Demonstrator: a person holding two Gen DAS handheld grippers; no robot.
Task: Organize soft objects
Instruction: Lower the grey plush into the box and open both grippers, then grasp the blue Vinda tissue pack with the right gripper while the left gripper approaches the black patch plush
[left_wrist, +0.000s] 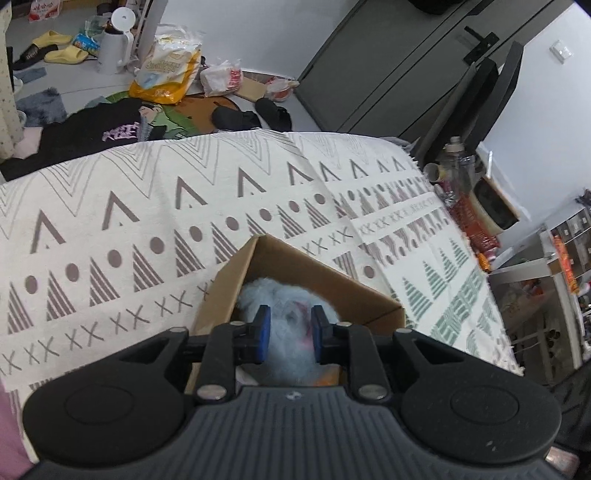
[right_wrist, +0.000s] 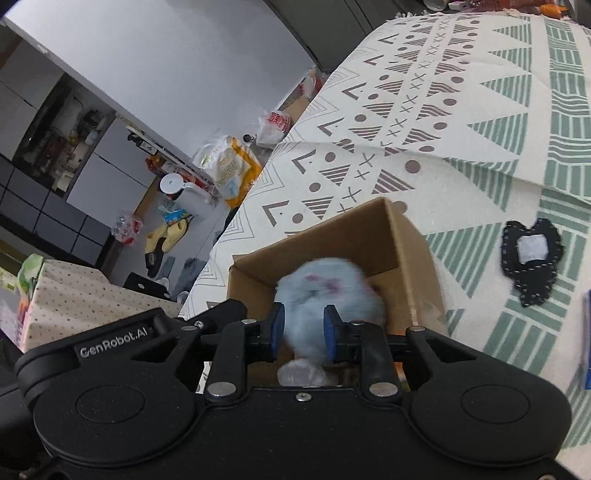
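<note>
A: Nearest first. What do the jaws of the left gripper (left_wrist: 288, 334) hold?

B: They stand partly apart with the pale blue plush toy (left_wrist: 286, 314) filling the gap. The blue pads (left_wrist: 263, 334) flank its fur, but I cannot tell whether they press it or only frame it.

A: And the right gripper (right_wrist: 303, 334)?

B: Much the same: jaws partly parted, the plush toy (right_wrist: 328, 295) between them and blurred. The fur bulges past both pads (right_wrist: 277, 330). Gripping or just let go, the pictures do not settle it.

A: Where is the toy?

B: Inside the open cardboard box (left_wrist: 295, 258), which sits on the patterned cloth (left_wrist: 147, 206). Something crinkly and clear (right_wrist: 301, 373) lies under it near the box's front wall.

A: How will it handle?

B: I judge it light, very soft and squashy, not fragile. The long fur may slip, so take hold through the middle of the body and close well in, so the pads bite stuffing, not just fluff.

A: Anything further out?

B: A flat black knitted piece with a white patch (right_wrist: 530, 254) lies on the cloth, well apart from the box (right_wrist: 332, 240), probably still to be sorted.
</note>
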